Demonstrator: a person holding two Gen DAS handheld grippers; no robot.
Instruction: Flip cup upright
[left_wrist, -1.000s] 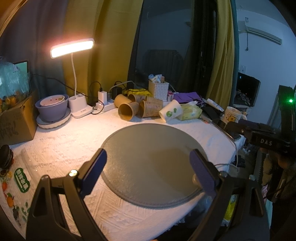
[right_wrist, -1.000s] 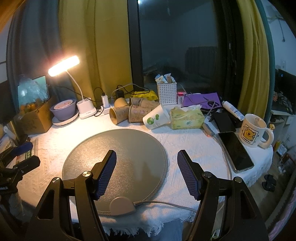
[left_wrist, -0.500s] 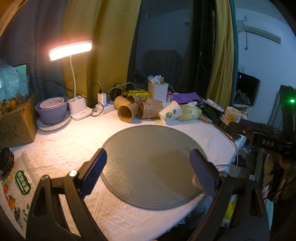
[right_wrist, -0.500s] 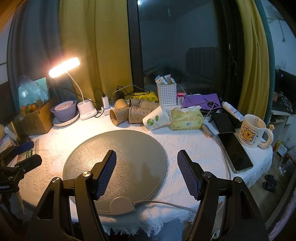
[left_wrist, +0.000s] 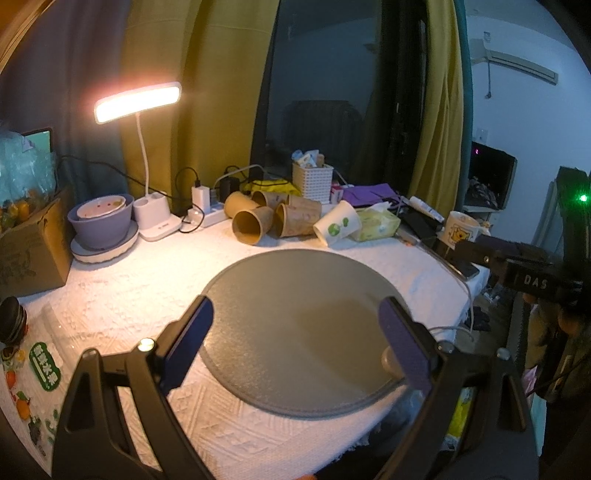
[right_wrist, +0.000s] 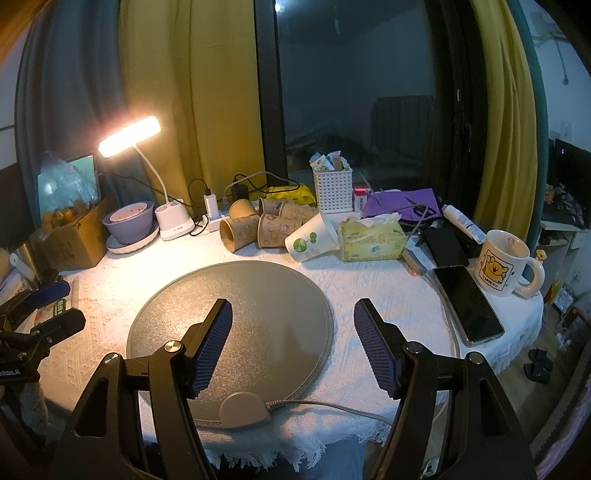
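Grippers: left (left_wrist: 295, 339) and right (right_wrist: 293, 347), both wide, holding nothing.
Right view only: phone (right_wrist: 467, 302).
Cups: four brown, one white (right_wrist: 310, 242), all lying.

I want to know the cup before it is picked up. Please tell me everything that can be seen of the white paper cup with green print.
The white paper cup looks like thin paper, with a green tree-like print on its wall. It lies tipped over on the white tablecloth, mouth up toward the tissue box, base toward the round grey mat. It leans against the tissue box and sits close to a brown paper cup. Neither gripper touches it.
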